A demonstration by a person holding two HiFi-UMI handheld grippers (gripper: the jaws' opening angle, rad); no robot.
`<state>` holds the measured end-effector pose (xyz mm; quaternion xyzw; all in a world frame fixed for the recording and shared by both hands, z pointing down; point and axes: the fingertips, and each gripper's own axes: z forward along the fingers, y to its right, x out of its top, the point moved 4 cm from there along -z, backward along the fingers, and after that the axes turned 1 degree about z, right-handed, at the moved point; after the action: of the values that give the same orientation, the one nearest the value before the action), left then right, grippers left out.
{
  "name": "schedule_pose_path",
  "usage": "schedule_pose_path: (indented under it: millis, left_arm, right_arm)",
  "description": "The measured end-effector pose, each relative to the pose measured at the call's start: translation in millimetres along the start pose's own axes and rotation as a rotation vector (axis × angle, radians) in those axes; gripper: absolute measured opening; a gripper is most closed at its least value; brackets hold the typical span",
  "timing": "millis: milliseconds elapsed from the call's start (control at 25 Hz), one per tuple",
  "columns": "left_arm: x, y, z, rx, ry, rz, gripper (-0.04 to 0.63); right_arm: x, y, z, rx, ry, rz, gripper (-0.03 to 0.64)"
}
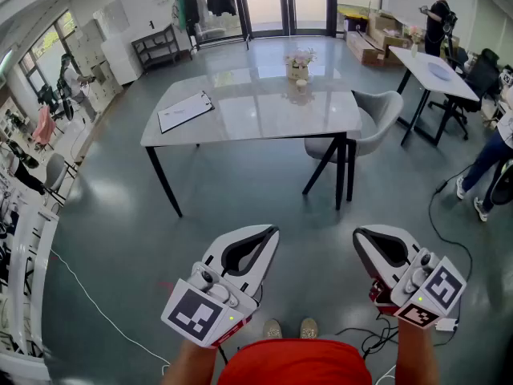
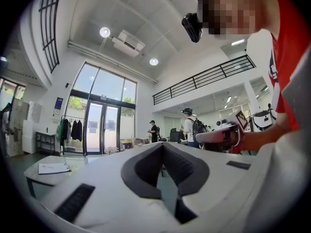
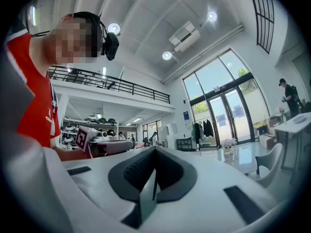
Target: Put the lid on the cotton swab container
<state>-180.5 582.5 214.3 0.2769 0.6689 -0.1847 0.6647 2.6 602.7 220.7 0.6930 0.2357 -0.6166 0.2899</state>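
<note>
White plastic, jaws pressed together with nothing between them: that is the left gripper (image 1: 271,233), held level above the grey floor (image 1: 120,239). The right gripper (image 1: 359,234) is beside it, also level, its jaws likewise closed and empty. The two stand apart from each other, tips pointing toward the table (image 1: 256,127). Below them are the person's red shirt (image 1: 292,363) and shoes (image 1: 290,327), and black cables (image 1: 365,339) lie on the floor by the right gripper.

Both grippers are well apart from the table. On it lie a clipboard with paper (image 1: 185,111) near the left end and a pot of flowers (image 1: 299,61) toward the far edge. Just in front of the flowers stands a small pale thing (image 1: 301,85); it is too small to tell whether it is the swab container. A grey chair (image 1: 377,115) is at the table's right end.
</note>
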Motion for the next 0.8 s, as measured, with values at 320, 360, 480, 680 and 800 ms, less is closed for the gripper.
schedule_pose_path:
  millis: [320,360,480,680,800]
  left_arm:
    - [-1.5,5.4,5.5,0.000,-0.007,-0.005,0.011]
    - [-1.3,6.0,6.4,0.001,-0.012,-0.009,0.011]
    - [-1.3,7.4,12.5,0.001,-0.015,-0.014,0.011]
    - [-2.7,10.4,30.0,0.004,-0.021,-0.014,0.011]
    - [2.2,12.9,45.3,0.007,0.000,0.005,0.011]
  right_arm:
    - [0.3,5.3,-7.3,-0.004,0.004,-0.001,-0.008]
    - [1.1,6.3,-8.5,-0.004,0.005,-0.001,-0.008]
    - [1.8,11.3,-12.6,0.000,0.020,0.006,-0.008]
    - [4.6,28.5,-19.5,0.000,0.032,0.028,0.040]
    - [9.4,40.8,-26.5,0.005,0.036,0.022,0.040]
